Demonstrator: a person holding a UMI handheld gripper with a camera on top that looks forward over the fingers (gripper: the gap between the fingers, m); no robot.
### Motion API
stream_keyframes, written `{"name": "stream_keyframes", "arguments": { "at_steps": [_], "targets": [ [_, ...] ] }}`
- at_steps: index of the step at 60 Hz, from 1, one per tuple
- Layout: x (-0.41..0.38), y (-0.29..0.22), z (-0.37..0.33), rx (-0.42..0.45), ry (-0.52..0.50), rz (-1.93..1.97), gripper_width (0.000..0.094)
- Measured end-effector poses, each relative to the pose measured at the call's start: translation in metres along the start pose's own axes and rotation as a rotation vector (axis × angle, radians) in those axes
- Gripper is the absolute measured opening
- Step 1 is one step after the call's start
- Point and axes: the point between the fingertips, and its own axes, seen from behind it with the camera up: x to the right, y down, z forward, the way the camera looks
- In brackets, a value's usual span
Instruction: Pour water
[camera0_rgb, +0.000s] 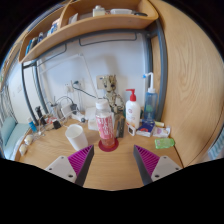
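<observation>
A clear plastic bottle (105, 122) with a pink label stands upright on a red coaster (108, 145) on the wooden desk (112, 170), just ahead of my fingers. A white cup (76, 136) stands to its left. My gripper (113, 160) is open above the desk, with only bare wood between its magenta pads (81, 158). The bottle sits beyond the fingertips, roughly centred on the gap.
A white pump bottle (132, 108) and a blue spray bottle (151, 104) stand behind on the right. Small boxes and a green item (163, 143) lie at the right. Cables and sockets line the wall; a wooden shelf (95, 22) hangs overhead.
</observation>
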Motion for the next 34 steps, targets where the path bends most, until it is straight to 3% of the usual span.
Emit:
{"name": "stream_keyframes", "arguments": {
  "at_steps": [14,34],
  "targets": [
    [-0.008,-0.039,-0.046,0.064,-0.031,-0.003,0.0811],
    [-0.015,-0.049,-0.063,0.073,-0.028,-0.012,0.0814]
  ]
}}
